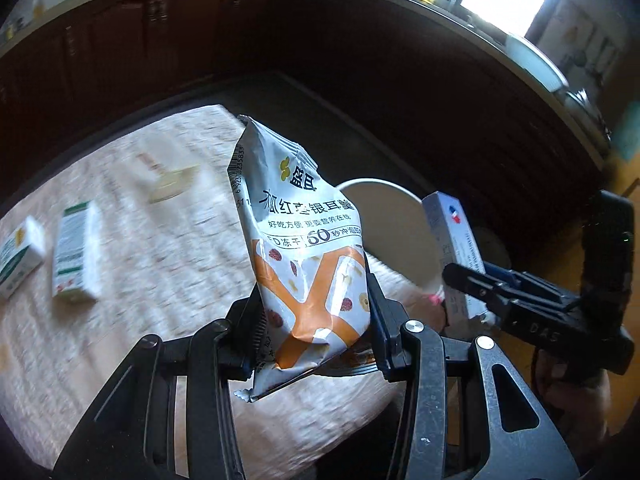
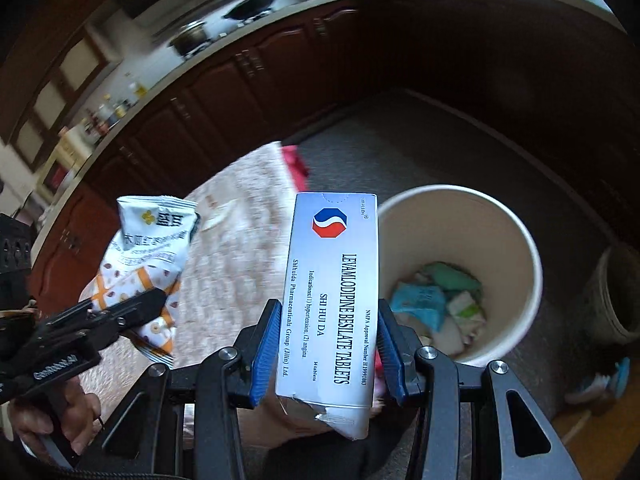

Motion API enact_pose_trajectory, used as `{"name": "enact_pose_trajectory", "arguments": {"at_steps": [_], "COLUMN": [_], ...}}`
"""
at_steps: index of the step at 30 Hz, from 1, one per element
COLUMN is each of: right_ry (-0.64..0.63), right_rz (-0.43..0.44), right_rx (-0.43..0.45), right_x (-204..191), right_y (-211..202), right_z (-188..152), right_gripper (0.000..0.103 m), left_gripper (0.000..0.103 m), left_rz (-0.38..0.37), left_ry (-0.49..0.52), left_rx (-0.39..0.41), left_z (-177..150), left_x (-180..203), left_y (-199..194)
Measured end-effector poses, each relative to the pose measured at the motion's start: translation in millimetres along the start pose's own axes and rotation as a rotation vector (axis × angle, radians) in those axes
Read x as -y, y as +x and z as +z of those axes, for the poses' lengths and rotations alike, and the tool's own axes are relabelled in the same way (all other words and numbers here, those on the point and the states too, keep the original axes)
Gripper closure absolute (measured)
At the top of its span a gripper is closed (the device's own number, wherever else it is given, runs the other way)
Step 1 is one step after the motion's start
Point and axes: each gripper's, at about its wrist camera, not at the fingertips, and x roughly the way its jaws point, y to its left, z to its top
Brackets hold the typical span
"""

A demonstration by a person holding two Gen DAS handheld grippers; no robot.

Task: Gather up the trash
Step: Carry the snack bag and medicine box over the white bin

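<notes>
Blue-padded right tongs (image 2: pixel 326 344) clamp the tablet box (image 2: pixel 332 300) upright beside the white bin (image 2: pixel 532 264), left tongs (image 1: pixel 316 320) pinch the snack pouch (image 1: pixel 300 248) over the bench (image 1: pixel 140 248); release each only above the bin's mouth.

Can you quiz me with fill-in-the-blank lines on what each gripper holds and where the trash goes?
1. The left gripper is shut on a snack ____.
2. The right gripper clamps a tablet box printed LEVAMLODIPINE ____ TABLETS.
3. The white bin sits on the ____.
4. ____ small cartons lie on the table.

Missing: bag; BESILATE; floor; two
</notes>
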Motion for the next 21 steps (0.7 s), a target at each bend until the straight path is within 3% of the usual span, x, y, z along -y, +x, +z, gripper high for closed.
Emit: {"name": "enact_pose_trajectory", "arguments": {"at_steps": [8, 21], "right_ry": [0.107, 0.199], "right_rz": [-0.047, -0.081], "right_rx": [-0.022, -0.061], "right_x": [56, 103], "right_y": [5, 20], "right_z": [-4, -12], "right_gripper": [0.059, 0.059], "left_gripper": [0.061, 0.061], "left_rz": [-0.042, -0.034], "left_ry": [0.047, 0.055], "left_rx": [-0.031, -0.091], "left_z": [20, 31], "left_x": [42, 60], "left_y": [34, 86]}}
